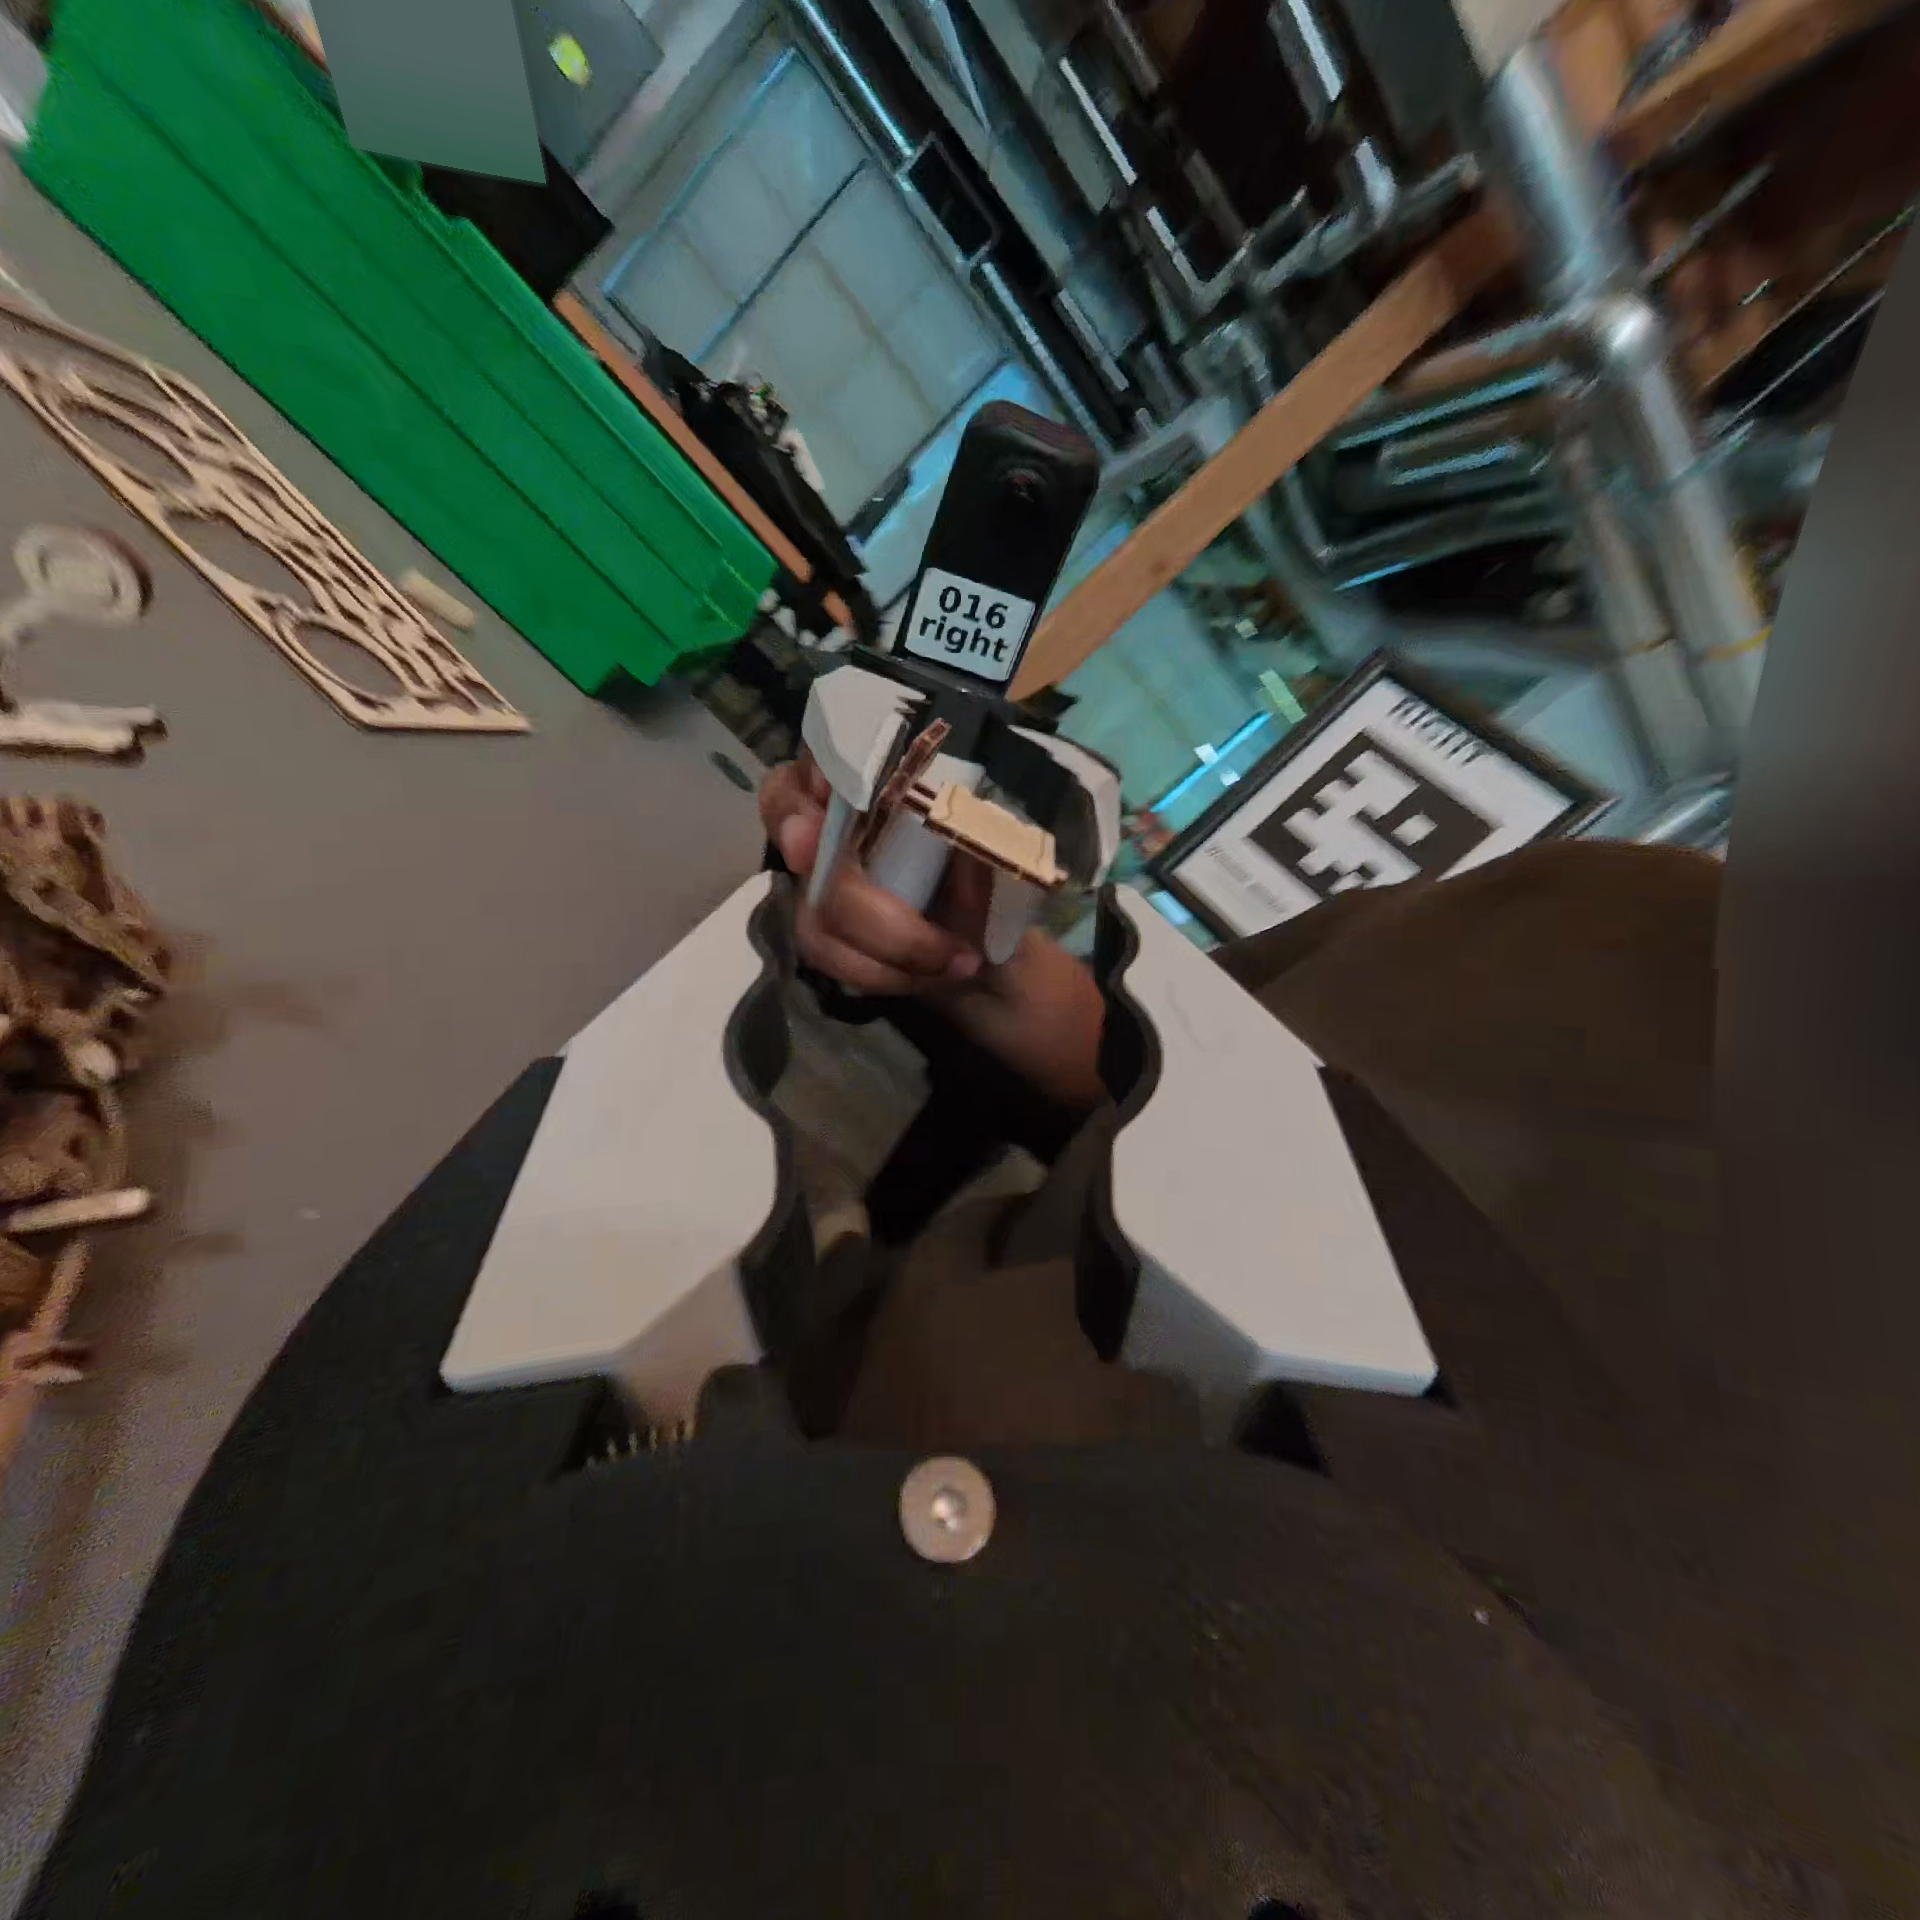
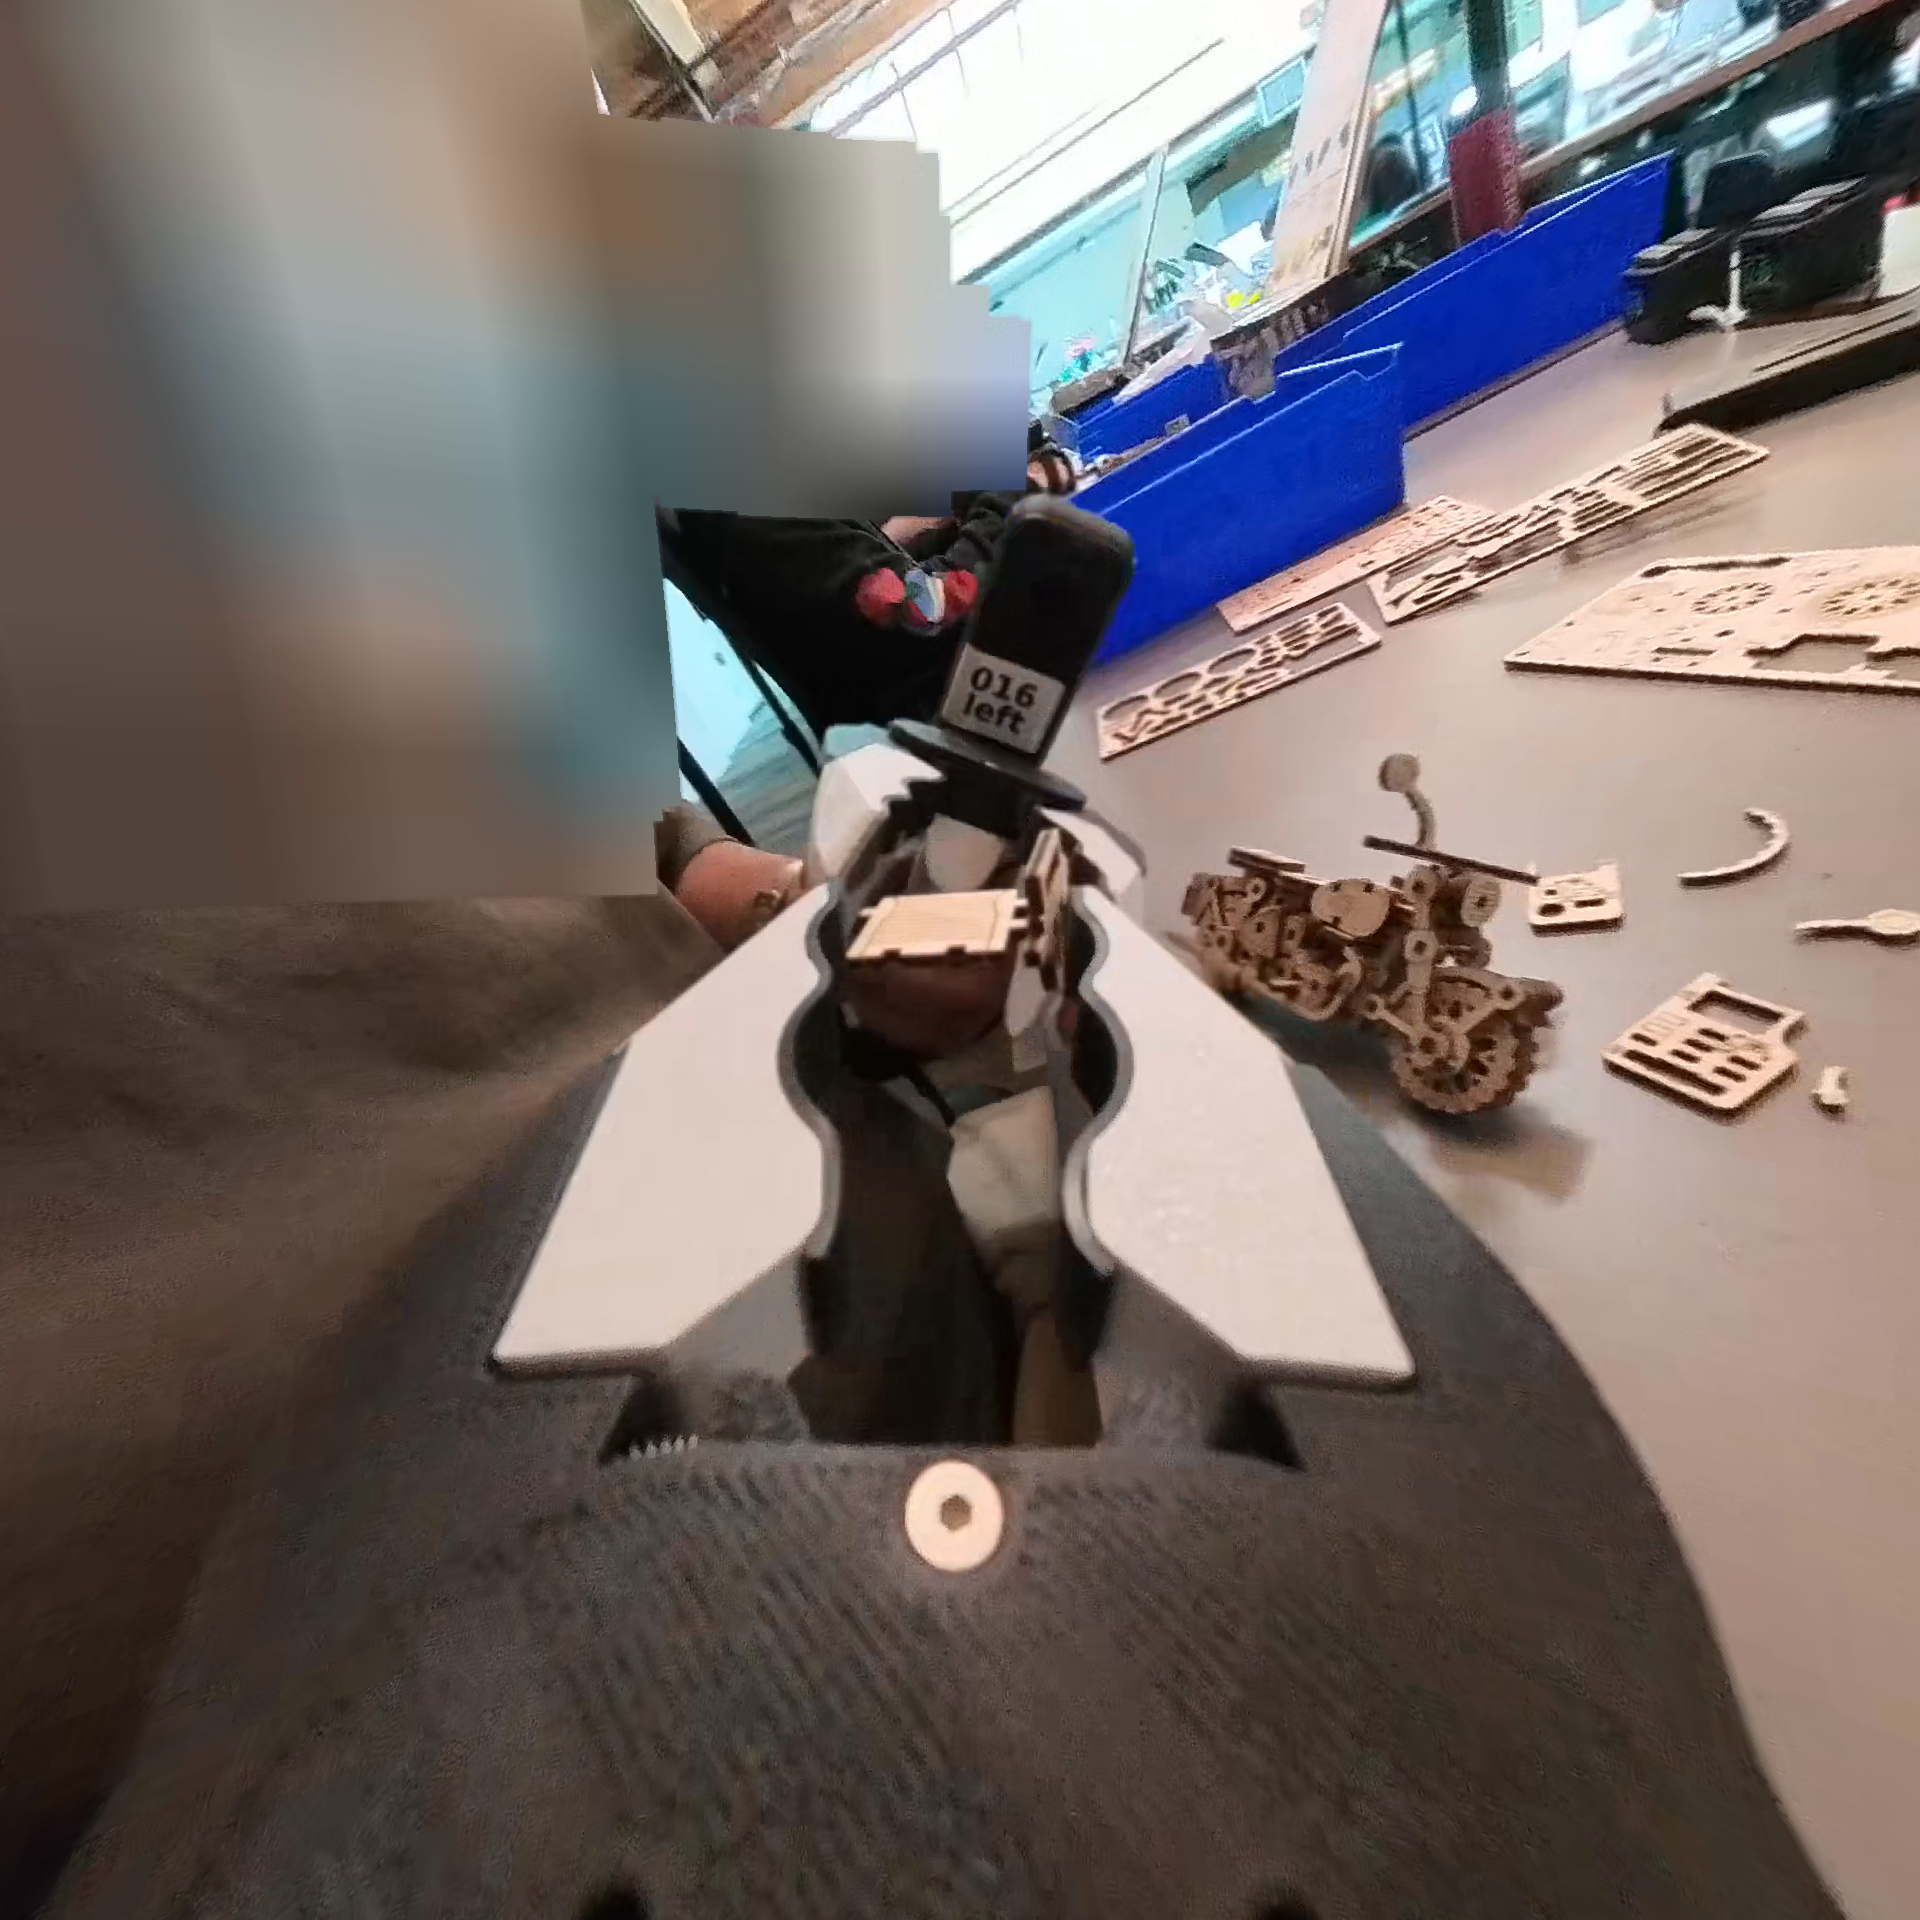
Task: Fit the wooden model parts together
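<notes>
My right gripper is shut on a small wooden part, a light ridged panel with a darker side piece on its right end. The same part shows in the left wrist view, sitting in the right gripper just beyond my own fingertips. My left gripper faces it tip to tip, jaws open and empty; it shows in the right wrist view behind the part. A part-built wooden motorcycle stands on the grey table to the right.
Cut-out wooden sheets and loose pieces lie on the table beyond the motorcycle. Blue bins stand behind them. In the left wrist view a green bin, a sheet and a framed marker board show. A person's hand holds the right gripper. My left and right fingertips are right by each other. It is some 10 cm from my left tips to the part-built wooden motorcycle.
</notes>
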